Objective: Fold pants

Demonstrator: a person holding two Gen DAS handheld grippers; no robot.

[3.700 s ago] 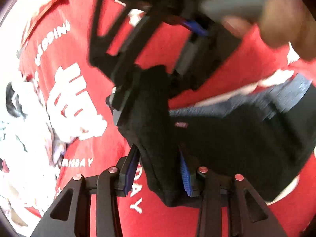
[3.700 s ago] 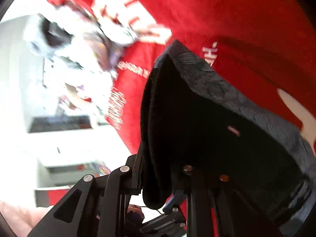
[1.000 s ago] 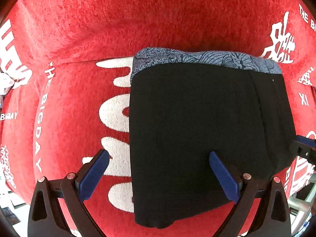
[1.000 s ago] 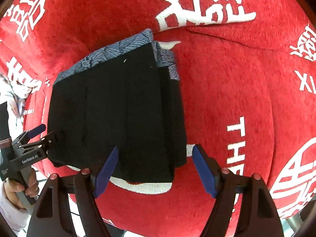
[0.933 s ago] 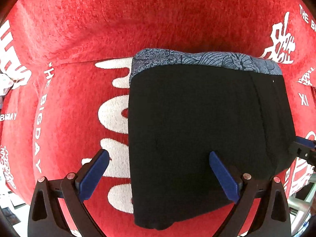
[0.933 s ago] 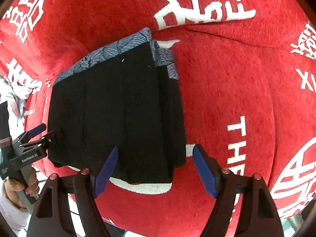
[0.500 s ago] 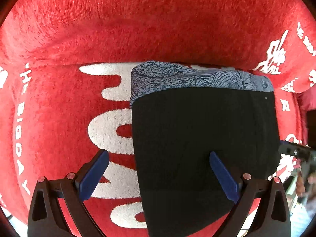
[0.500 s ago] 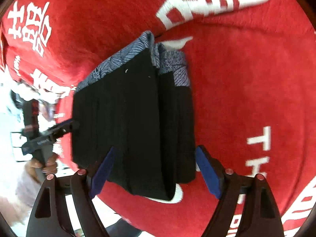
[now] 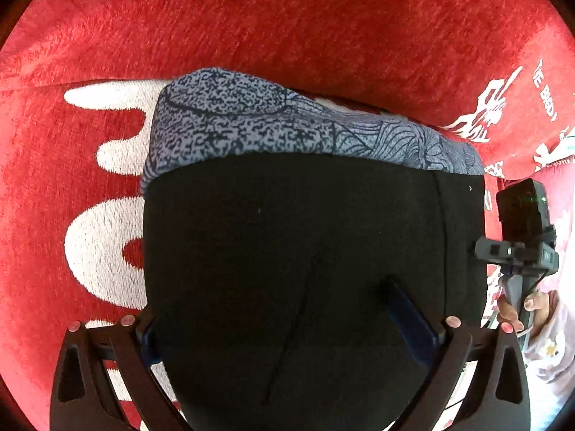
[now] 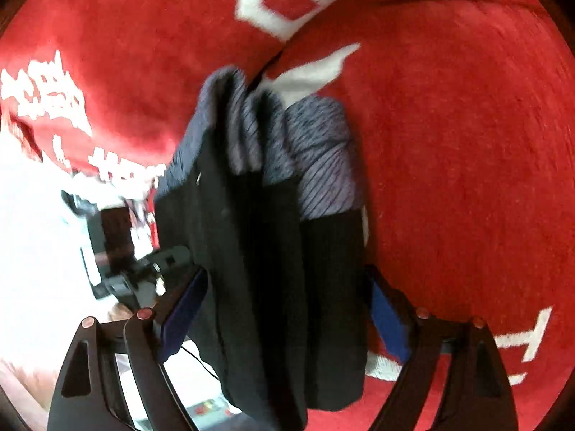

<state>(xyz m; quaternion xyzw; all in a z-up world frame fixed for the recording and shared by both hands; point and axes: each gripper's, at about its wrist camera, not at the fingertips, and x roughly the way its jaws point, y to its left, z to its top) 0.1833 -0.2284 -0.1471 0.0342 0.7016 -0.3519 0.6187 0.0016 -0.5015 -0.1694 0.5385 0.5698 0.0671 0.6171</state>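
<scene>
left wrist view: your left claw (image 9: 287,327) gapes wide over the folded black pants with a blue-grey patterned waistband (image 9: 294,251), gripping nothing.
right wrist view: your right claw (image 10: 284,309), jaws just widened, straddles that bundle ungripped; folding looks nearly finished.

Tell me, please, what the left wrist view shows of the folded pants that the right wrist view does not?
Only the left wrist view shows the pants' flat black top face, the patterned grey band across its far edge, and a hand holding the right gripper. Only the right wrist view shows the stacked fold layers edge-on. Both show the red printed cover and open jaws straddling the pants.
</scene>
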